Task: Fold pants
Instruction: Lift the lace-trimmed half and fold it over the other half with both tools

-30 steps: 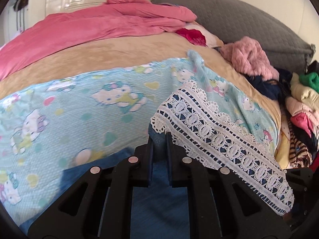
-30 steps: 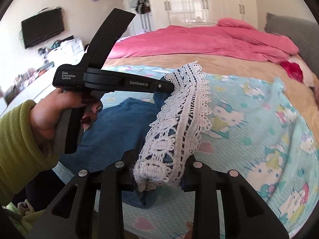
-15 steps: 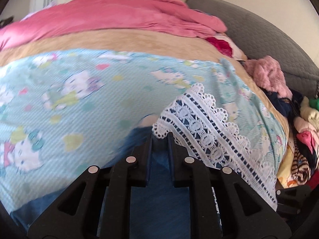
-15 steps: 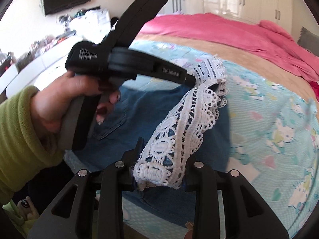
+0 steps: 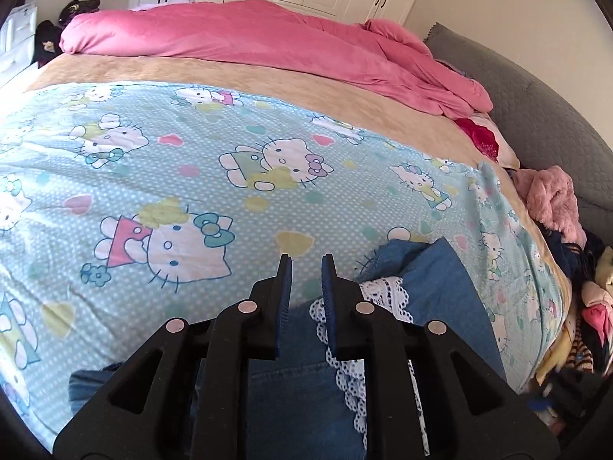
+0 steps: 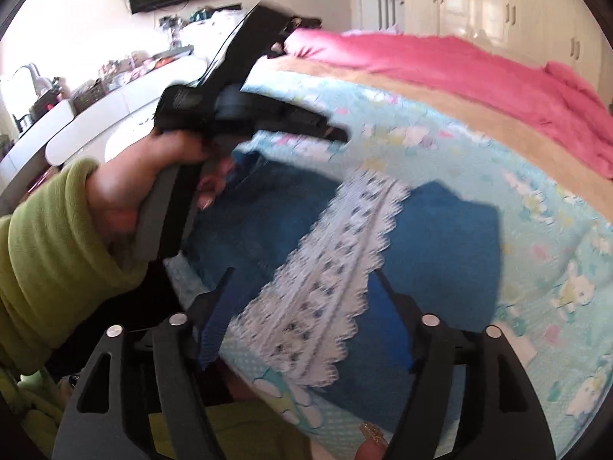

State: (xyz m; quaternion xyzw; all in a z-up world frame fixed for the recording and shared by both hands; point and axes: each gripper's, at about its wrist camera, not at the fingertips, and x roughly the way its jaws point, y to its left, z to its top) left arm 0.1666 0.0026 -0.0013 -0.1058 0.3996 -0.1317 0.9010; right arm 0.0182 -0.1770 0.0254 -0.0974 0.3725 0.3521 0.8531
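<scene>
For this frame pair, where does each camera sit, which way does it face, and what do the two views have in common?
Left wrist: sits on the left gripper, looking down along its narrowly parted, empty fingers across the cartoon bedsheet toward the pink duvet; no hand shows.
Right wrist: sits on the right gripper, jaws just opened wide, lace free between them, facing the left hand, green sleeve and TV wall.
Shared: the blue pants with lace trim, the bedsheet and the duvet.
</scene>
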